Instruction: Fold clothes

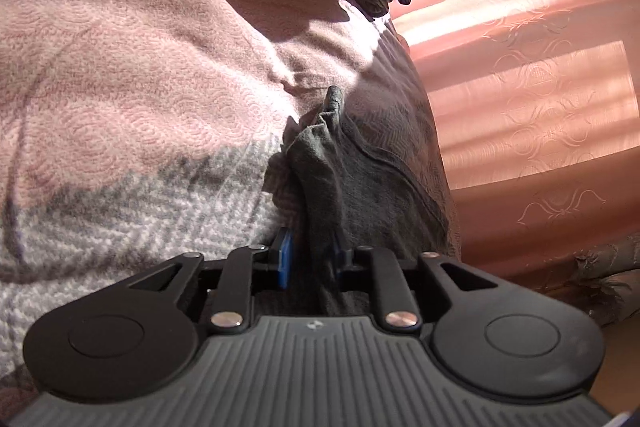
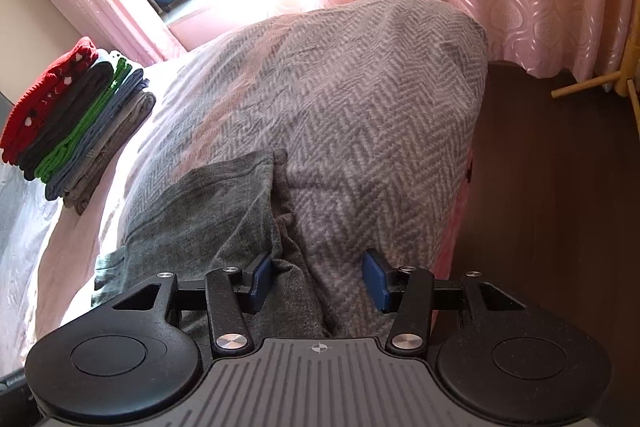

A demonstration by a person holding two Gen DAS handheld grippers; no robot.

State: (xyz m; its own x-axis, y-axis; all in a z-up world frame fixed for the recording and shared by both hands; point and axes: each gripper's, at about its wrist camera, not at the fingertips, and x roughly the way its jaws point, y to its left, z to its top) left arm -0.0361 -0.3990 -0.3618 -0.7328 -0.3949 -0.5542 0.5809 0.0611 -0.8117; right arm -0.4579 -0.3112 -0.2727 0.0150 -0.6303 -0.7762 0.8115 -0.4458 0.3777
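The left gripper (image 1: 310, 261) pinches the dark grey cotton garment (image 2: 208, 211), which stretches lengthwise ahead; the right gripper (image 2: 318, 281), jaws apart, straddles its lower-centre edge.

No readable words or numbers showing anywhere. Small cross-in-circle mark (image 2: 319, 348) sitting on right gripper body; faint pale emblem (image 1: 315, 325) showing on left gripper body, too blurred for reading.
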